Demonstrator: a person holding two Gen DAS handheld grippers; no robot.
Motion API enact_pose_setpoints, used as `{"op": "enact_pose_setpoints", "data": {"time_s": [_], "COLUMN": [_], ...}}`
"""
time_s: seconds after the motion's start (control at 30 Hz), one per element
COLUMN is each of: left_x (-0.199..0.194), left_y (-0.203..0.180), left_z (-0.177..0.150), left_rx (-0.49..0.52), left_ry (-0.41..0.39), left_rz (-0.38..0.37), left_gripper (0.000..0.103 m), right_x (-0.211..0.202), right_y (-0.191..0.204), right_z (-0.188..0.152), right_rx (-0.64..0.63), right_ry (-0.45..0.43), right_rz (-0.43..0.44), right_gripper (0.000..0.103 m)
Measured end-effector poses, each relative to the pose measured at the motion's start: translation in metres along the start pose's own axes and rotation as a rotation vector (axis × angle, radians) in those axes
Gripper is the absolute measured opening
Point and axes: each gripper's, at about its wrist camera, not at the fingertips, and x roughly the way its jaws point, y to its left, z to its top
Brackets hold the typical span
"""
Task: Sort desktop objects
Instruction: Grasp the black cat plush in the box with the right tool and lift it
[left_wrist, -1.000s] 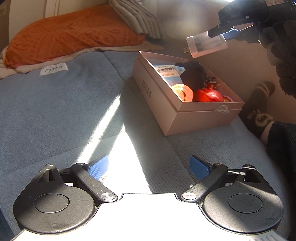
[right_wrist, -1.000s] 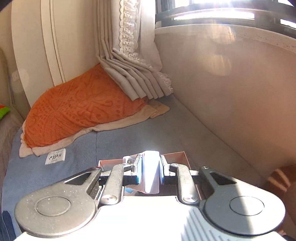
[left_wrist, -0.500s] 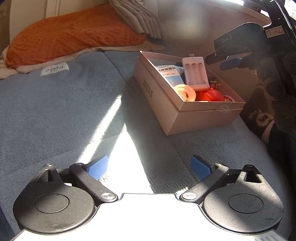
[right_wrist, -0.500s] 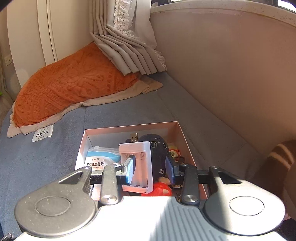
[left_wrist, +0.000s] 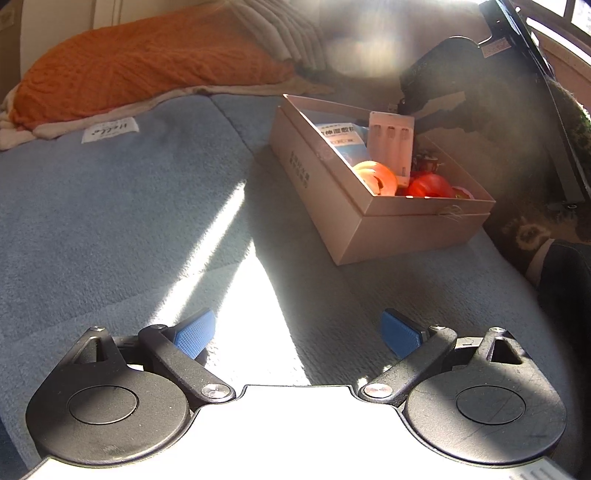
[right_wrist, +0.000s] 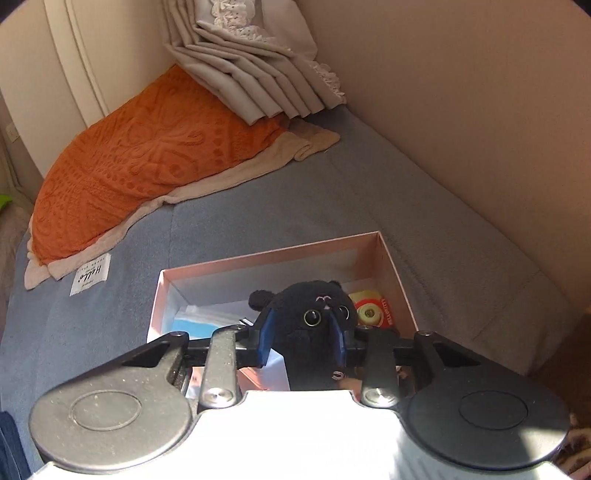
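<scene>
I am over a blue-grey bed (left_wrist: 110, 206), orange pillow (right_wrist: 140, 158) and curtain (right_wrist: 258, 74) at the far corner, beige wall (right_wrist: 461, 110) alongside. Pink box (left_wrist: 388, 229) sits on the bed, long axis running away toward the wall. White battery charger (left_wrist: 390, 142) stands inside it, propped upright, slots facing my left hand-held gripper (left_wrist: 297, 334), whose jaws are wide apart, empty. Right hand-held gripper (right_wrist: 303, 341) jaws apart around a black plush cat (right_wrist: 314, 325); contact unclear.
</scene>
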Motion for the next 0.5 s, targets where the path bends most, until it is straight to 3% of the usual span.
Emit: {"op": "enact_pose_setpoints", "data": {"time_s": [0.1, 0.17, 0.27, 0.37, 0.43, 0.5], "left_x": [-0.001, 0.0, 0.003, 0.005, 0.006, 0.007], "left_y": [-0.004, -0.004, -0.003, -0.002, -0.001, 0.0], "left_z": [-0.001, -0.002, -0.003, -0.003, -0.004, -0.003], "left_rx": [0.013, 0.017, 0.011, 0.012, 0.013, 0.013], "left_ry": [0.0, 0.004, 0.014, 0.019, 0.019, 0.02], "left_rz": [-0.014, -0.012, -0.001, 0.007, 0.01, 0.014], "left_gripper": [0.099, 0.1, 0.1, 0.1, 0.1, 0.1], "right_x": [-0.012, -0.013, 0.001, 0.026, 0.046, 0.048], "right_y": [0.0, -0.005, -0.007, 0.001, 0.005, 0.007], "right_z": [-0.002, 0.004, 0.015, 0.023, 0.023, 0.023], "right_rx": [-0.051, -0.012, 0.02, 0.032, 0.028, 0.015], "right_ry": [-0.005, -0.03, -0.018, 0.038, 0.103, 0.11], "right_rz": [0.019, -0.012, -0.051, -0.065, -0.075, -0.071], "right_gripper": [0.037, 0.054, 0.059, 0.071, 0.07, 0.065]}}
